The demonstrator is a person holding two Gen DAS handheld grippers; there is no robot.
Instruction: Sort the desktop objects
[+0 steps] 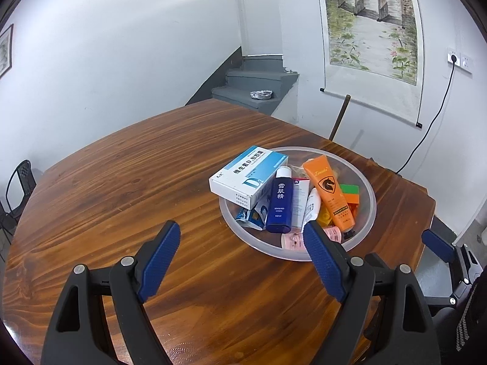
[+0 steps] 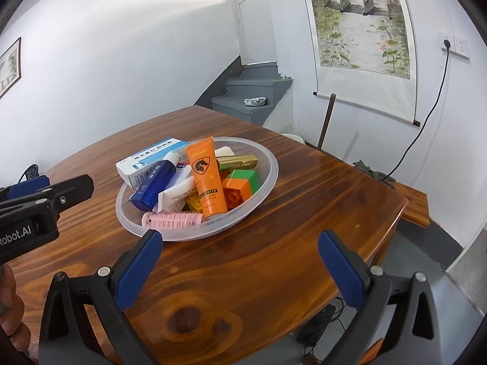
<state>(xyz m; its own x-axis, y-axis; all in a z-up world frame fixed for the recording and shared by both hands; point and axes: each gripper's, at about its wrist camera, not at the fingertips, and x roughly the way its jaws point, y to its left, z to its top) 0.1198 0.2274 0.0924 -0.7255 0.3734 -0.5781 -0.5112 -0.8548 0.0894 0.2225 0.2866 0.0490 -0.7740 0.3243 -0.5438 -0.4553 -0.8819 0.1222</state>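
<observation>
A clear plastic bowl (image 1: 369,210) (image 2: 271,164) stands on the wooden table (image 1: 137,182) (image 2: 304,213). It holds a white and blue medicine box (image 1: 246,175) (image 2: 146,161), a dark blue bottle (image 1: 280,205) (image 2: 156,182), an orange tube (image 1: 330,190) (image 2: 207,179), a white tube (image 2: 178,194), a pink hair roller (image 2: 172,220), a gold tube (image 2: 237,161) and green and orange toy bricks (image 2: 243,181). My left gripper (image 1: 240,237) is open and empty just in front of the bowl. My right gripper (image 2: 240,245) is open and empty, near the bowl's front rim.
The table's right edge (image 2: 395,225) drops to the floor. A wooden bench (image 2: 414,203) stands beyond it. A hanging scroll painting (image 2: 362,24), grey stairs (image 1: 255,85) and a black wall cable (image 2: 426,121) lie behind. A black chair (image 1: 21,182) stands at the left.
</observation>
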